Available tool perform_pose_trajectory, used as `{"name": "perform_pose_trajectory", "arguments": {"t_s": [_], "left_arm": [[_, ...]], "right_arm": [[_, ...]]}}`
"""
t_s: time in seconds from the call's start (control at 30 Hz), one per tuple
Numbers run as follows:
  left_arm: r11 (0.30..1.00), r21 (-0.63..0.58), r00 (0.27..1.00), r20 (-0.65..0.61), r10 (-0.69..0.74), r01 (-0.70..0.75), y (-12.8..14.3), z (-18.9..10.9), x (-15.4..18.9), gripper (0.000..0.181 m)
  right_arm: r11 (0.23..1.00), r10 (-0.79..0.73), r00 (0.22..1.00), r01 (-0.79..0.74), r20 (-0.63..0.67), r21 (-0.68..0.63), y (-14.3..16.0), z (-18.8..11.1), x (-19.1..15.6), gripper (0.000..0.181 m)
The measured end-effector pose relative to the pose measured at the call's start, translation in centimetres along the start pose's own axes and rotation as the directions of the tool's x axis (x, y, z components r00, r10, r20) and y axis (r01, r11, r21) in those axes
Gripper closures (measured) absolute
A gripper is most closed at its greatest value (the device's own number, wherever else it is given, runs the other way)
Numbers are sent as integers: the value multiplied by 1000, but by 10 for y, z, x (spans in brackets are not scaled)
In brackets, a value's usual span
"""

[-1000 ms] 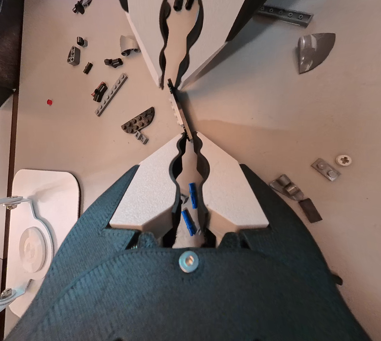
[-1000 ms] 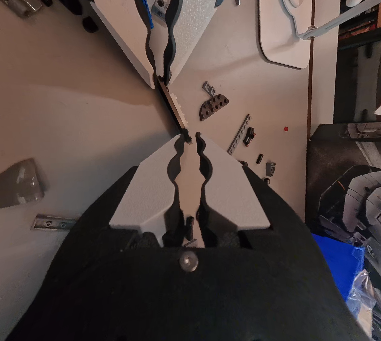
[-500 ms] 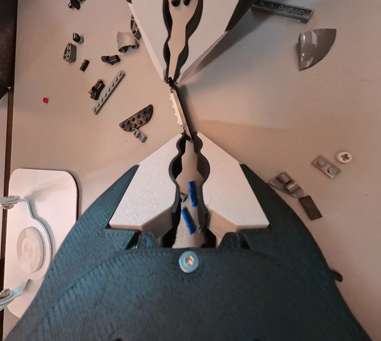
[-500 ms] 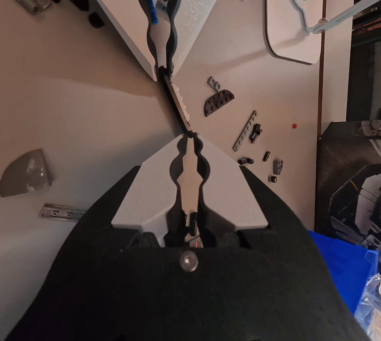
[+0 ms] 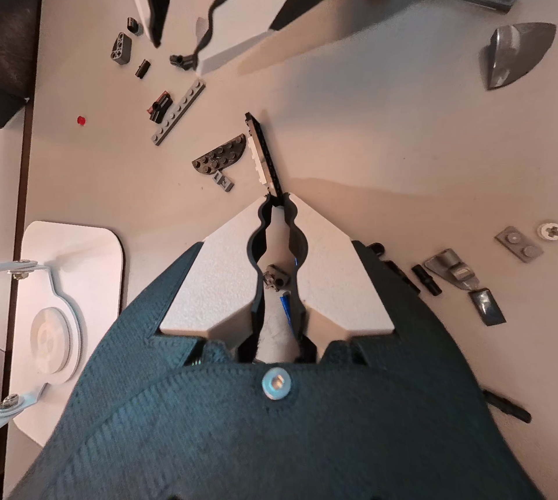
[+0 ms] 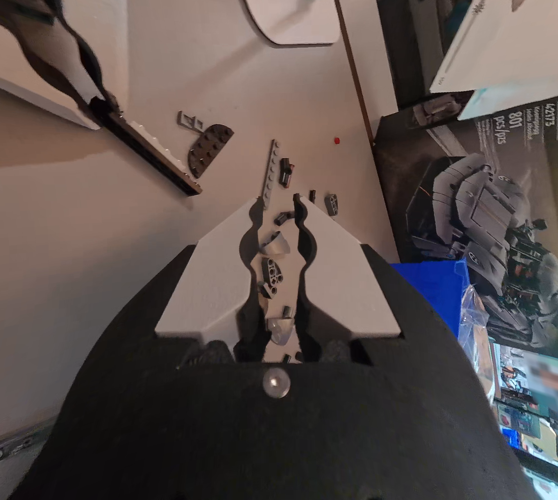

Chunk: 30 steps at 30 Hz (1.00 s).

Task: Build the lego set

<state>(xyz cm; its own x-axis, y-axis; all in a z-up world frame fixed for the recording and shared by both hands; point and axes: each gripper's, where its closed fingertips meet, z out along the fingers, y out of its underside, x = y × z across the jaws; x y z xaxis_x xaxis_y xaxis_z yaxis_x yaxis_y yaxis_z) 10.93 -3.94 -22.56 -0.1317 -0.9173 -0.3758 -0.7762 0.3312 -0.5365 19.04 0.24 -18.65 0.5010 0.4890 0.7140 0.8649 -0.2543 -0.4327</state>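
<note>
Left claw (image 5: 278,201) pinches the plate assembly (image 5: 263,157); right claw (image 6: 277,201) gapes apart.

black-and-white plate assembly (image 5: 265,159) | long, thin, edge-on | one end clamped in left gripper (image 5: 277,201) | above table

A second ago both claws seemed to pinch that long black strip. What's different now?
The right gripper has let go of the black strip, opened and pulled away toward the loose pieces. The left gripper still pinches the strip's end. The half-round plate and long grey plate haven't moved.
</note>
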Motion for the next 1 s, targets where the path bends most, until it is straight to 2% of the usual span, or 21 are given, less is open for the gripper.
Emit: {"name": "perform_pose_trajectory", "arguments": {"t_s": [0.67,1.0], "left_arm": [[1000,4,1000,-13,10,-10,-2,0,4,178],[1000,13,999,-47,-24,24,-1,-2,5,170]], "right_arm": [[1000,27,999,-26,-19,5,3,0,7,161],[1000,27,1000,-27,1,-3,8,0,7,162]]}}
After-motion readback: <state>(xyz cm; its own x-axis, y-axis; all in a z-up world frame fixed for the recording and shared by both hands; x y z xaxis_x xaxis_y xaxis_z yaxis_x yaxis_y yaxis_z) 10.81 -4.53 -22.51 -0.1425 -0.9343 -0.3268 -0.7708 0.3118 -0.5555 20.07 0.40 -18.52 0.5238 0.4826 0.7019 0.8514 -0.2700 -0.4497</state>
